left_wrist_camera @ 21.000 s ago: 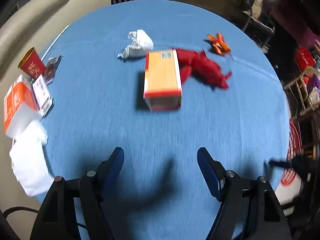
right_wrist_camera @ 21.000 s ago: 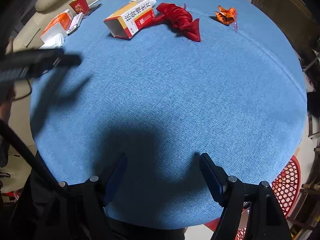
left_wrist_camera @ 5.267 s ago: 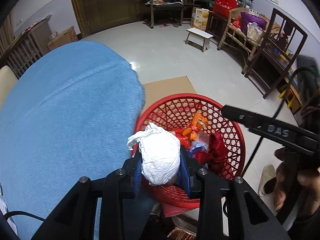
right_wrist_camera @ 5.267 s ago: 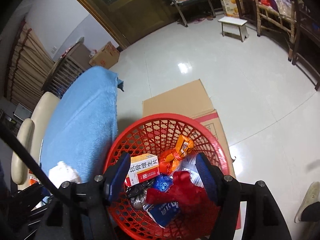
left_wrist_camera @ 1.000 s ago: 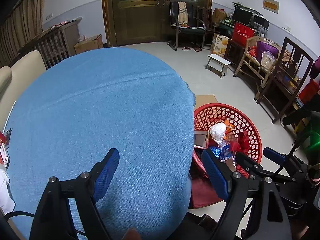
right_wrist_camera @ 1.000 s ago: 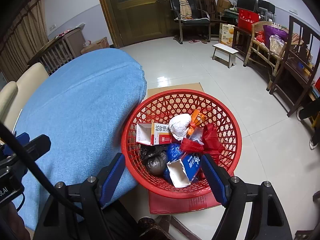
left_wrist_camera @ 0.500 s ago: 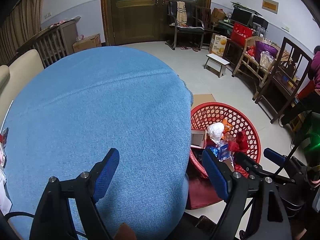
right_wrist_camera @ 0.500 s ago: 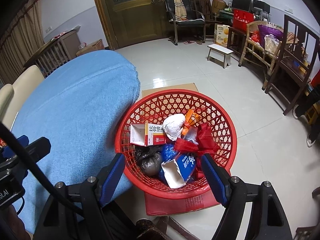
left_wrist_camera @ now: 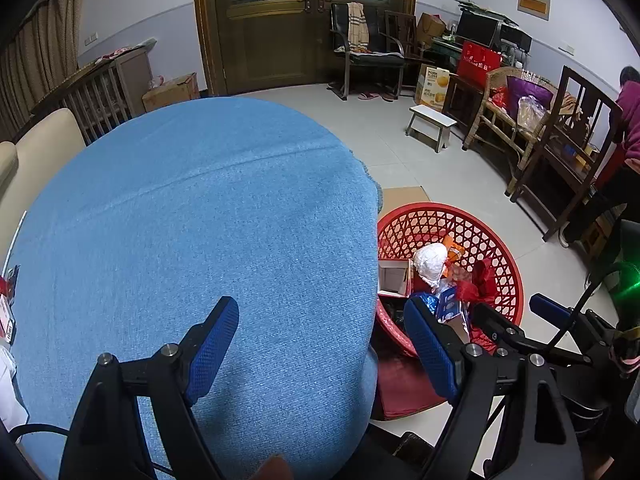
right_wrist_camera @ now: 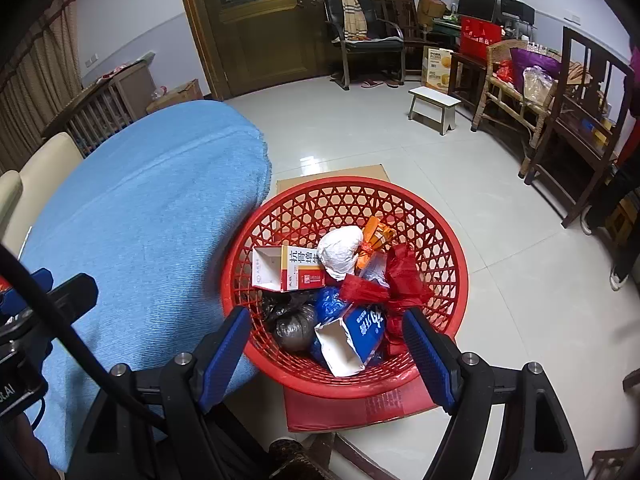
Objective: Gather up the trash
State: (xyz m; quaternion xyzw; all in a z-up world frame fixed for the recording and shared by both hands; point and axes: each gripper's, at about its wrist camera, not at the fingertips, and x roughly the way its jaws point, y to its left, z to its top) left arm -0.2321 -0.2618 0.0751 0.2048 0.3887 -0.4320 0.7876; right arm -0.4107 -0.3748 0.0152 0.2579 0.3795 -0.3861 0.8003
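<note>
Blue cloth covers the round table (left_wrist_camera: 180, 220), and its whole middle and far edge lie bare in my left view; only at the left edge can I make out a few small things, a red scrap and something white (left_wrist_camera: 6, 320), too cut off to name. On the floor just beside the table's right edge sits the red basket (right_wrist_camera: 432, 216), holding the trash: an orange-and-white carton (right_wrist_camera: 288, 268), a white crumpled wad (right_wrist_camera: 340, 252), red wrapping (right_wrist_camera: 396, 276), a blue packet (right_wrist_camera: 360, 328) and a dark bag (right_wrist_camera: 296, 324). My left gripper (left_wrist_camera: 324, 344) hangs over the table's near edge, jaws wide apart, nothing between them. My right gripper (right_wrist_camera: 328, 344) hangs above the basket's near rim, likewise spread and empty. I judge the dropping-off step done and the job near its end. Next I should swing left and check those edge items before calling it finished.
</note>
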